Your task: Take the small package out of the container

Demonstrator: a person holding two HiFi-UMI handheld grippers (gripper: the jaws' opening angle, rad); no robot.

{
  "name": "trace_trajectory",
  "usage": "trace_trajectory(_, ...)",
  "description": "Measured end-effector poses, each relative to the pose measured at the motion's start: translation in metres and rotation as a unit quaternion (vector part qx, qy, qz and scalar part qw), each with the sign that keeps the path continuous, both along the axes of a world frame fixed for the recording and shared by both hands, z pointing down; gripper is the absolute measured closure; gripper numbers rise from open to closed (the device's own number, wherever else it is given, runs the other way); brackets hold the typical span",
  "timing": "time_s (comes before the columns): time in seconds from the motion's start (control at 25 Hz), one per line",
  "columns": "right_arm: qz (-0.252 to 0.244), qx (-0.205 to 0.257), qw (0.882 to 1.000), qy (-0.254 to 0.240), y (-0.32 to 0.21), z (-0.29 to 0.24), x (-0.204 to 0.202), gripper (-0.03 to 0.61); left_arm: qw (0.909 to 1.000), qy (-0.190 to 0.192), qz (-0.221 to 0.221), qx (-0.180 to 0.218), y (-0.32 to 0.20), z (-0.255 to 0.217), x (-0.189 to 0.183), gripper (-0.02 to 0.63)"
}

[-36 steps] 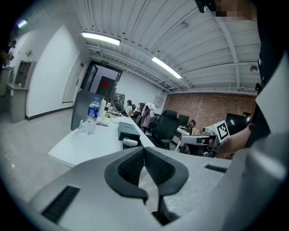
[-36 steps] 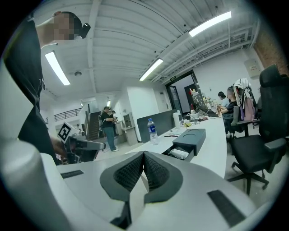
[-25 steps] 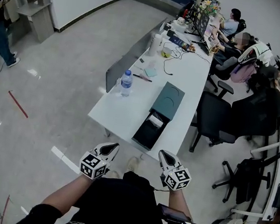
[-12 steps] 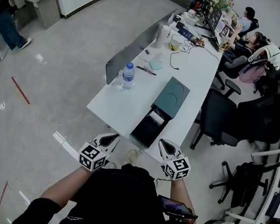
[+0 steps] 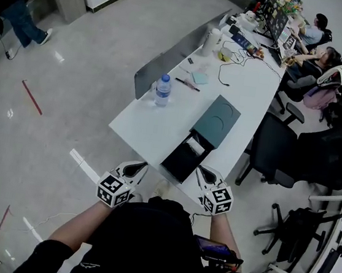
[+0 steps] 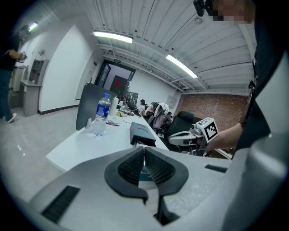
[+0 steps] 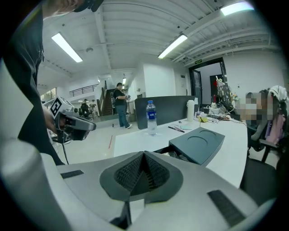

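Seen from the head view, both forearms reached forward and low. The left gripper and right gripper hung just short of the table's near edge. The container lay lengthwise along the right edge, open end nearest, with the small package inside.

In the left gripper view, the jaws sat together, empty.

In the right gripper view, the jaws were likewise closed on nothing.

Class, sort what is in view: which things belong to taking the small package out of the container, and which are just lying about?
Belongs to the job: container; small package inside it; left gripper and right gripper, both shut and empty.
Just lying about: lid, already off; water bottle; office chair.
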State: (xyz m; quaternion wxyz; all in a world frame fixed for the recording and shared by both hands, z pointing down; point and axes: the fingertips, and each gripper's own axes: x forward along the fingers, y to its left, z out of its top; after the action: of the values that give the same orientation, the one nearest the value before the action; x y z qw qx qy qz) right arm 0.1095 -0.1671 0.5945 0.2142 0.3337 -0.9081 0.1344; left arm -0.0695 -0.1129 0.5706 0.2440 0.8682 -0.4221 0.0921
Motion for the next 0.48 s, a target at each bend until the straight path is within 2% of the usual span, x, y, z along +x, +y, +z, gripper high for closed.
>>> trace_trajectory(0.28, -0.036, -0.011, 0.998, 0.054, -0.018, 0.021, -0.004, 0.552, 0.9996, 0.004, -0.026, -0.01, -0.009, 0.006, -0.001, 0.598)
trace_trajectory(0.48, -0.064, -0.01, 0.992, 0.108, -0.036, 0.034, -0.007, 0.552, 0.9989, 0.006, -0.045, -0.014, -0.016, 0.007, -0.007, 0.6)
